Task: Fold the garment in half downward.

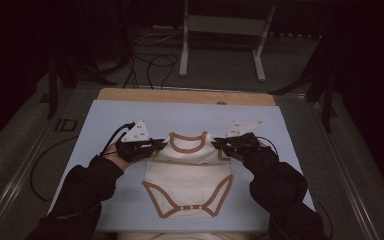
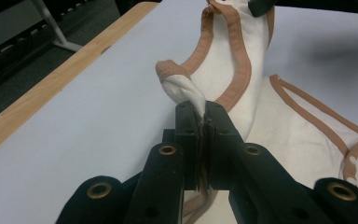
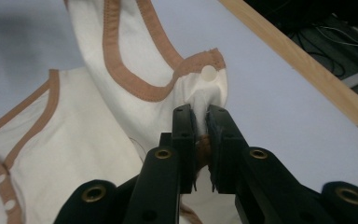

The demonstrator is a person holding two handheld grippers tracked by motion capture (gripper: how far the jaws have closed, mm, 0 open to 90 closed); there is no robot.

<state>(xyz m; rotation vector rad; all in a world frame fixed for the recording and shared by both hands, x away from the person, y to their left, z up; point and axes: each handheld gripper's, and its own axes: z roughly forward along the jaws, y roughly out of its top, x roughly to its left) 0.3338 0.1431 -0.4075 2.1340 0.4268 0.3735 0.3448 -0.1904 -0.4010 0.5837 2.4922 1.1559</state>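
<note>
Bodysuit (image 1: 187,172) pinched at both shoulders.
Left claw (image 1: 156,144) and right claw (image 1: 219,143) clamp fabric; next, probably lay it flat on the surface (image 1: 105,120).

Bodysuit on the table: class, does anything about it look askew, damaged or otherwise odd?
No damage shows. The bodysuit lies flat and fairly straight on the blue mat, except at the shoulders: each is bunched into a twist where the left hand-held gripper and right hand-held gripper pinch it.

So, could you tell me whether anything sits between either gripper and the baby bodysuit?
Nothing visible does: the left gripper and right gripper are each shut on a shoulder of the bodysuit.
</note>
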